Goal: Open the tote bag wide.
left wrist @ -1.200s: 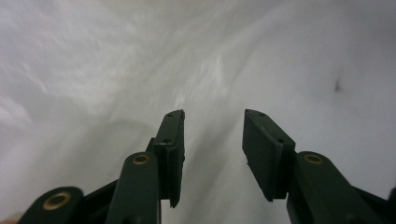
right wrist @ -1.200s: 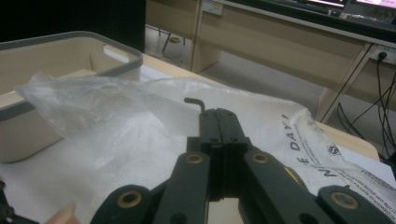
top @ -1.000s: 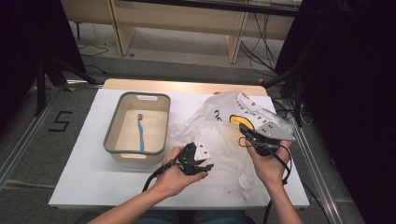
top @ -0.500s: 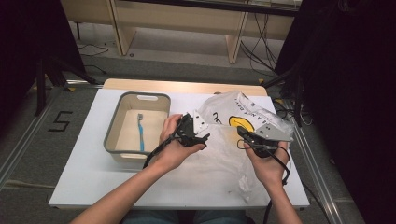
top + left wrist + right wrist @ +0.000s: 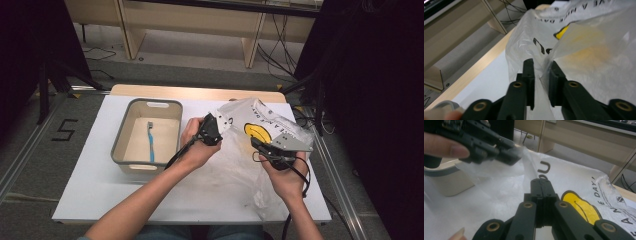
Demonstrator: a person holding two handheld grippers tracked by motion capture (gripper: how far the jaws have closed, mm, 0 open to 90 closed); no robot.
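Note:
A white plastic bag [image 5: 272,127] with a yellow smiley and black lettering lies crumpled on the right half of the white table [image 5: 85,175]. My left gripper [image 5: 218,128] is at the bag's left upper edge. Its jaws have just been closing, and a fold of the bag's film [image 5: 586,50] sits between them, lifted off the table. In the left gripper view the left gripper [image 5: 541,75] still has a narrow slot between its jaws. My right gripper [image 5: 541,183] is shut on the bag's film near the smiley [image 5: 579,207], and the right gripper [image 5: 259,144] sits right of the left one.
A grey-rimmed beige bin [image 5: 120,145] stands on the left half of the table with a blue toothbrush [image 5: 150,142] inside. Shelving legs and cables lie on the floor beyond the table's wooden far edge [image 5: 195,91].
My left hand has travelled from the table's front middle up and forward to the bag's left edge and closed there. The right hand and its hold on the bag have stayed put.

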